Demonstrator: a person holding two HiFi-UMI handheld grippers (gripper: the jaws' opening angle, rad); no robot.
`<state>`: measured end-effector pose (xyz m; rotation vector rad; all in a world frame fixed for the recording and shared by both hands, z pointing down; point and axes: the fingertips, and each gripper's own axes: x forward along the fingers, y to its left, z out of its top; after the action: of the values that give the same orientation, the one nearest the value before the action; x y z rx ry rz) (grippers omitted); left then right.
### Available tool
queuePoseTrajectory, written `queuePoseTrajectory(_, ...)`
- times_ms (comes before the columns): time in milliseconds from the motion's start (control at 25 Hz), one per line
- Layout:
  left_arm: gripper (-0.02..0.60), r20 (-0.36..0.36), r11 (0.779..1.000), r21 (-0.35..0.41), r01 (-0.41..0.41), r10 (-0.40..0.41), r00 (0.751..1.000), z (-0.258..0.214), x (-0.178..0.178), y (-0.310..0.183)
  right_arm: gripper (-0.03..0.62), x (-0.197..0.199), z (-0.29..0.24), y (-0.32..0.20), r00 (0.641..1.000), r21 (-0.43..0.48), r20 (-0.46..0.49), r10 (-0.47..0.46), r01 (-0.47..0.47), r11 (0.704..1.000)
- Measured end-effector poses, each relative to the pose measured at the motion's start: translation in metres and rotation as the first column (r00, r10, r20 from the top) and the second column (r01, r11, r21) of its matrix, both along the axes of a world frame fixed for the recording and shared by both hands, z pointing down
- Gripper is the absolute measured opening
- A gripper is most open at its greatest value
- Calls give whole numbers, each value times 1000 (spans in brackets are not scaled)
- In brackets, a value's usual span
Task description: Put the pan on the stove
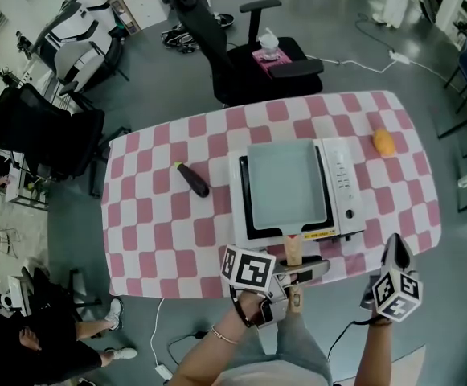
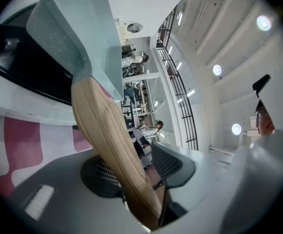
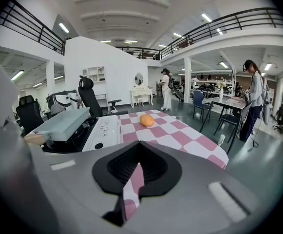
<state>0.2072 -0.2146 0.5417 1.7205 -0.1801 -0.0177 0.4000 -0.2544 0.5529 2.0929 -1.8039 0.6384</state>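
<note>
Sitting square on the white tabletop stove, the pale blue griddle pan is already where the task wants it. Its wooden handle juts past the near table edge toward the person. The left gripper lies level at that handle with its jaws spread. The handle runs between the pads, but background shows through on one side, so nothing pinches it (a release, I judge, since the stove bears the pan's weight). The right gripper hangs off to the side by the pink-checked tablecloth, tilted down, jaws pressed together on nothing, probably because one hand suffices here. An eggplant and an orange fruit lie well apart from the stove.
</note>
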Motion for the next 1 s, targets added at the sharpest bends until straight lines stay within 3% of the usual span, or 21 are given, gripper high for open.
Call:
queuePoseTrajectory(440,193,41,998,-38,45,-44,998,13,-31,5,8,-10,-7,2,1000,17,0,-5,5,1000)
queuePoseTrajectory(720,209,84,994,-14,111,-109,991,13,-67,5,9,-22,-11,-2,1000,28,3,-25,25,999)
queuePoseTrajectory(880,209,165,983,45,180,-185,969,11,-101,0,9,-32,-19,-6,999,44,5,-45,44,998)
queuePoseTrajectory(1000,209,244,953,156,259,-291,925,-2,-135,-13,9,-39,-27,-8,998,59,3,-59,59,996)
